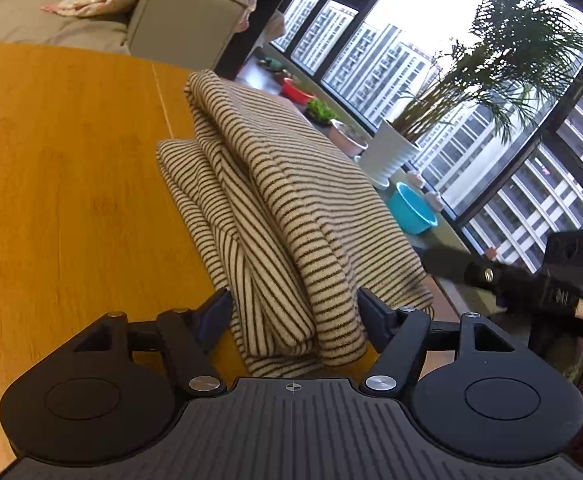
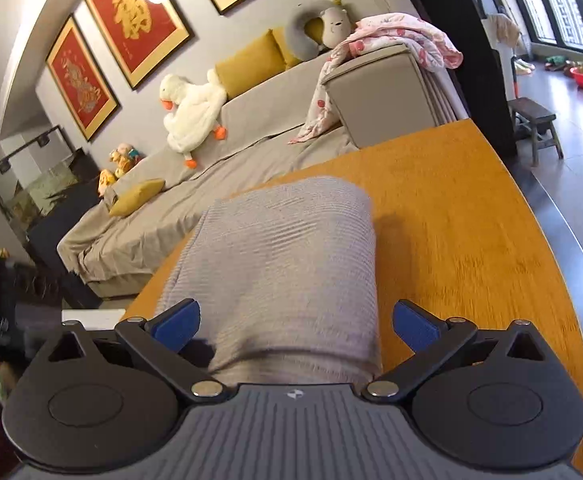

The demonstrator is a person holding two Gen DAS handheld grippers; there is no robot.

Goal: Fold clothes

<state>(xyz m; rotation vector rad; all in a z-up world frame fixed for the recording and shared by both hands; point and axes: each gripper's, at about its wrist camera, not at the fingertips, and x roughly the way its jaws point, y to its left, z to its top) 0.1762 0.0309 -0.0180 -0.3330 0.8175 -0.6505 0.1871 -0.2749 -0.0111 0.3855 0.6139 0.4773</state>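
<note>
Here, left tool [image 1: 293, 312] agape astride striped garment [image 1: 291, 200], right tool [image 2: 295, 322] likewise, sofa [image 2: 251, 136] beyond table [image 1: 71, 200].

The striped garment [image 1: 291, 216] is soft ribbed knit cloth, matt. The surface [image 1: 63, 184] looks like smooth, satin-finished wood. The left claw [image 1: 293, 316] is matt black plastic with bright metal rivets; the right claw [image 2: 295, 326] carries blue, perhaps rubbery, pads.

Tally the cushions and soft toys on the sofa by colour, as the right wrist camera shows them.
Yellow cushions: 3
Grey neck pillow: 1
White duck toy: 1
Grey-white bear-face plush: 1
Small figures at the far end: too blurred to count
Total: 6
</note>
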